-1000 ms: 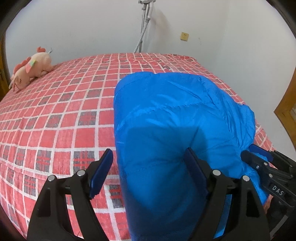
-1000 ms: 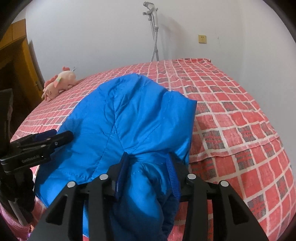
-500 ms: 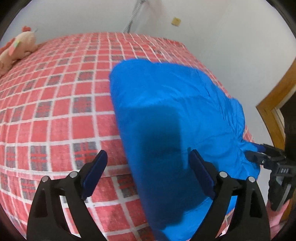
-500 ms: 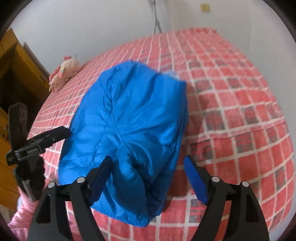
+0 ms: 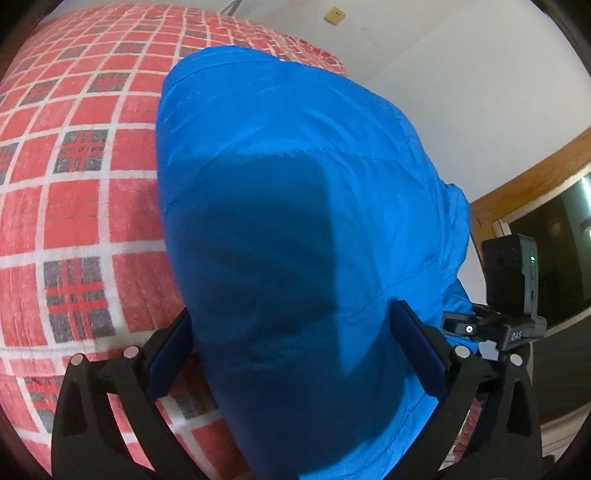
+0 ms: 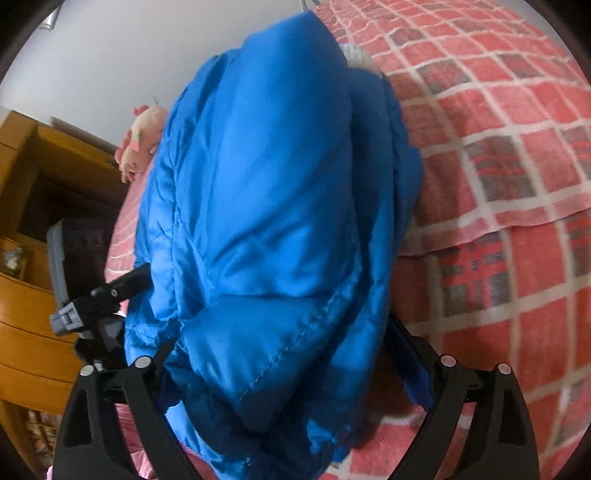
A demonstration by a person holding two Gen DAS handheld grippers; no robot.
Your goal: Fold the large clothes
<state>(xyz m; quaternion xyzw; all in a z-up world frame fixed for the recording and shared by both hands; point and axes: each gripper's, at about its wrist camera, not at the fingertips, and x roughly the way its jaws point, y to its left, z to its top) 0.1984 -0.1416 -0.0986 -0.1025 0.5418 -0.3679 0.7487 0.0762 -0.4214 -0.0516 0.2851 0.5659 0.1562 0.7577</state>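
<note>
**A bedroom in a home**

We see a bedroom of a private home. A wide bed [image 5: 85,155] fills most of both views, covered with a red checked bedspread [image 6: 517,177]. A pink plush toy [image 6: 138,147] lies at its far side, near a plain white wall [image 5: 461,74] which carries a small yellowish wall socket [image 5: 335,15]. Beside the bed we find wooden furniture with drawers [image 6: 26,332], and on the other side a wooden door frame [image 5: 524,184].
</note>
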